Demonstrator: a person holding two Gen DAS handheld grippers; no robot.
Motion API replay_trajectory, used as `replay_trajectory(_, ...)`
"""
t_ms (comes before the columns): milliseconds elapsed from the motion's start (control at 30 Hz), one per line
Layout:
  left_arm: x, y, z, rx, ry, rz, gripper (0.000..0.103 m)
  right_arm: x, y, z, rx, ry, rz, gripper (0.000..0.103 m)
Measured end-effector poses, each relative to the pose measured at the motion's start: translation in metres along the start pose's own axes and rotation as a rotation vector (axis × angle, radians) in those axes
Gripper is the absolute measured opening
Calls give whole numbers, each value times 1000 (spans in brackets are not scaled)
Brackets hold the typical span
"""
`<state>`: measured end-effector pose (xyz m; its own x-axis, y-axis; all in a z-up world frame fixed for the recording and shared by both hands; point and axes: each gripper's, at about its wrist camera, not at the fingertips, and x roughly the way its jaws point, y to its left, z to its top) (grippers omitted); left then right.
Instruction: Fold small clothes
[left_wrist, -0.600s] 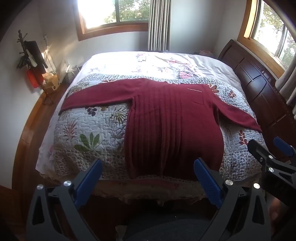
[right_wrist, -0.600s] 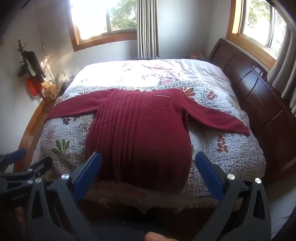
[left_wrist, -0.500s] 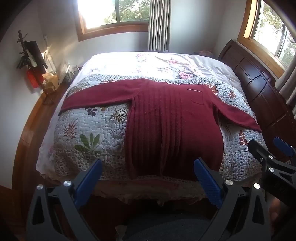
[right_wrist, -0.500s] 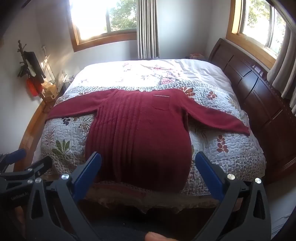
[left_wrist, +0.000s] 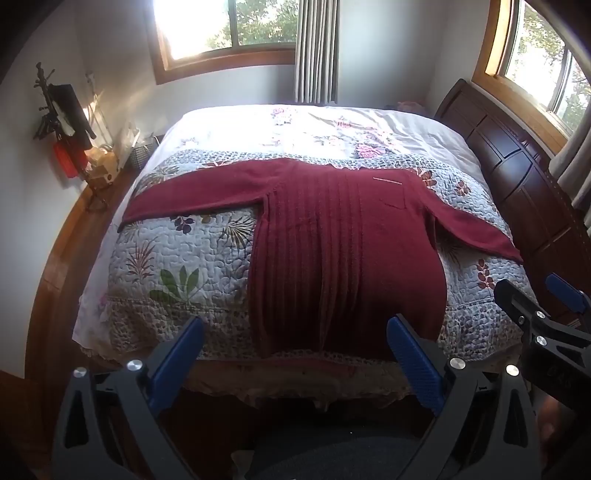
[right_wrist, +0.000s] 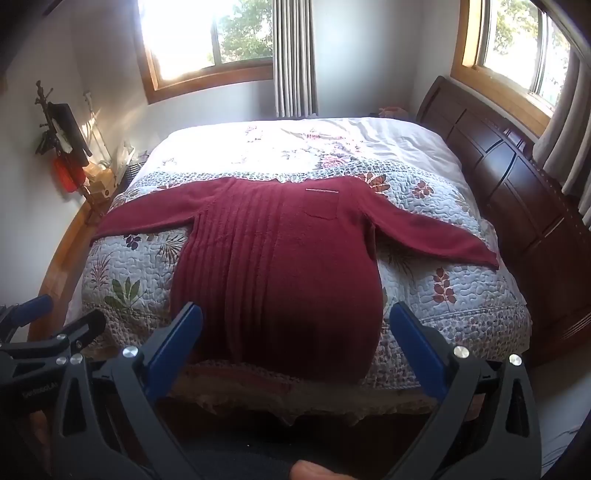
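Left wrist view shows the red sweater (left_wrist: 343, 254) spread flat across the near half of the bed (left_wrist: 177, 266), sleeves stretched toward both side edges, hem hanging slightly over the near edge. The left gripper (left_wrist: 295, 354) and right gripper (right_wrist: 295, 339) hover short of that edge, jaws wide apart and empty. Folding looks not yet begun; the likely first move is reaching for a sleeve or shoulder to turn it inward over the body.

Matt ribbed-knit cloth sweater (left_wrist: 343, 251) on quilted cloth bedspread (left_wrist: 184, 266), glossy dk wood headboard (left_wrist: 517, 162)
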<state>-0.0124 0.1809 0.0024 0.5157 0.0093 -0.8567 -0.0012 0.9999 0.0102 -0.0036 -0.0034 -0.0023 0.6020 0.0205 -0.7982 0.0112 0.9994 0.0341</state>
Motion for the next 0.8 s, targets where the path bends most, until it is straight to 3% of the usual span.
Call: replay_trajectory(800,0,-1,-1,0,-6,3,99,0,0,1,3,-1,2,100)
